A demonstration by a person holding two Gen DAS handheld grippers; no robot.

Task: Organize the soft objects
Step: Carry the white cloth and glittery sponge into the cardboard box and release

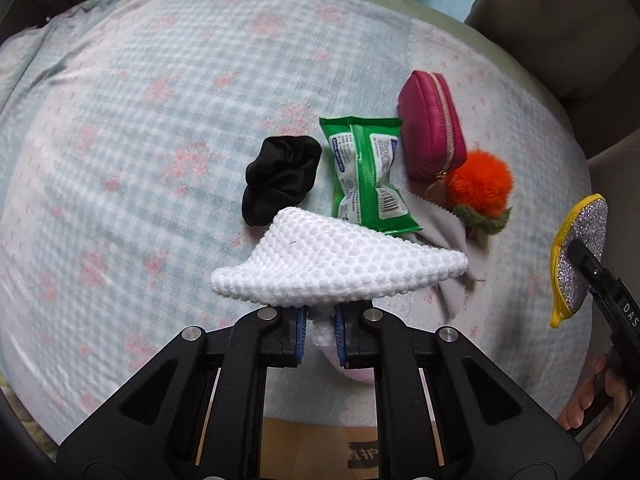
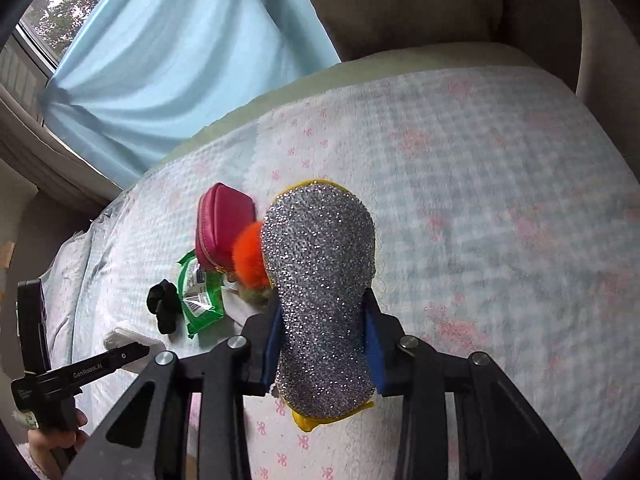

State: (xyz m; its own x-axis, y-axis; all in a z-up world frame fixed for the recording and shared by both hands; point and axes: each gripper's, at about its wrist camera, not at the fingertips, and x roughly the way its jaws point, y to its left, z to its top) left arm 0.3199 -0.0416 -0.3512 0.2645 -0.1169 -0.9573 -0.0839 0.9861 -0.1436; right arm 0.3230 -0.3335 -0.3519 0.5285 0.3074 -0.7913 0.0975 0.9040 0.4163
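My left gripper (image 1: 321,330) is shut on a white waffle-weave cloth (image 1: 328,264), held above the blanket. My right gripper (image 2: 322,340) is shut on a silver glitter sponge with a yellow edge (image 2: 320,264); it also shows at the right in the left wrist view (image 1: 576,256). On the blanket lie a black scrunchie (image 1: 280,180), a green wipes pack (image 1: 368,176), a magenta zip pouch (image 1: 432,136), an orange pompom (image 1: 480,184) and a grey cloth (image 1: 448,232). The same group shows in the right wrist view: the pouch (image 2: 222,224), the pompom (image 2: 248,254), the wipes pack (image 2: 200,292) and the scrunchie (image 2: 162,304).
A pale blue and pink checked blanket (image 1: 140,140) covers the surface. Beige cushions (image 2: 420,4) stand behind it, and a light blue curtain (image 2: 180,52) hangs at the back left. A cardboard box (image 1: 320,448) sits below the front edge.
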